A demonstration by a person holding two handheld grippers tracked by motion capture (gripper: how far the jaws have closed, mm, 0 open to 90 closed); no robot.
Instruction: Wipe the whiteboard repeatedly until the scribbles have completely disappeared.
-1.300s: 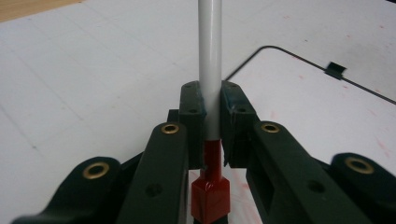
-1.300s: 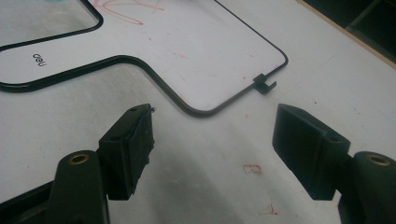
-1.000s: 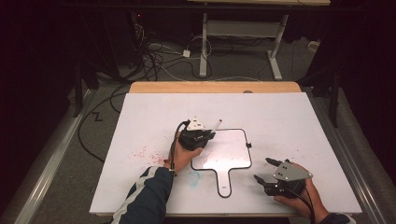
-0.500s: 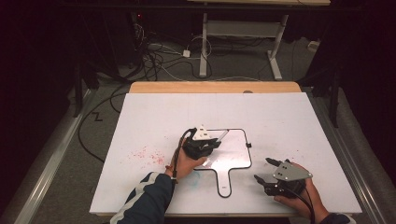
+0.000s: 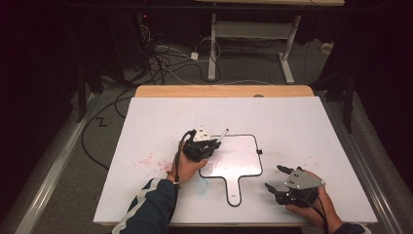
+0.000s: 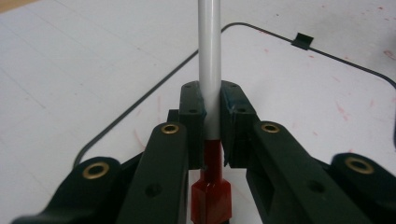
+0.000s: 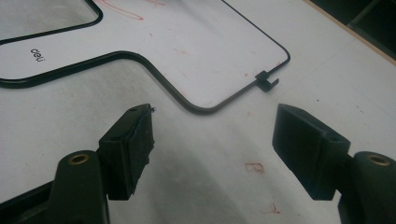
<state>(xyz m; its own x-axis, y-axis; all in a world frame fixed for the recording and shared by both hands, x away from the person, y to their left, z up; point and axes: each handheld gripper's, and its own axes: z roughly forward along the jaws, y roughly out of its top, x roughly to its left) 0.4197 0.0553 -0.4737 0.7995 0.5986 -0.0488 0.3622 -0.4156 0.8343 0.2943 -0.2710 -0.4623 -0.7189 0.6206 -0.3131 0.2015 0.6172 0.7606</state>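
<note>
Left gripper [image 6: 212, 116]: jaws clamped on the marker [image 6: 209, 56]; its red end shows in the left gripper view.
Right gripper [image 7: 212, 140]: jaws wide apart, holding nothing, near the whiteboard [image 7: 196, 46].

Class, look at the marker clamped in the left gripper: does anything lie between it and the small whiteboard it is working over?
Nothing visible does. The left gripper grips the marker directly over the whiteboard, whose surface beneath carries only red marks. The right gripper sits open, off to the board's side.
</note>
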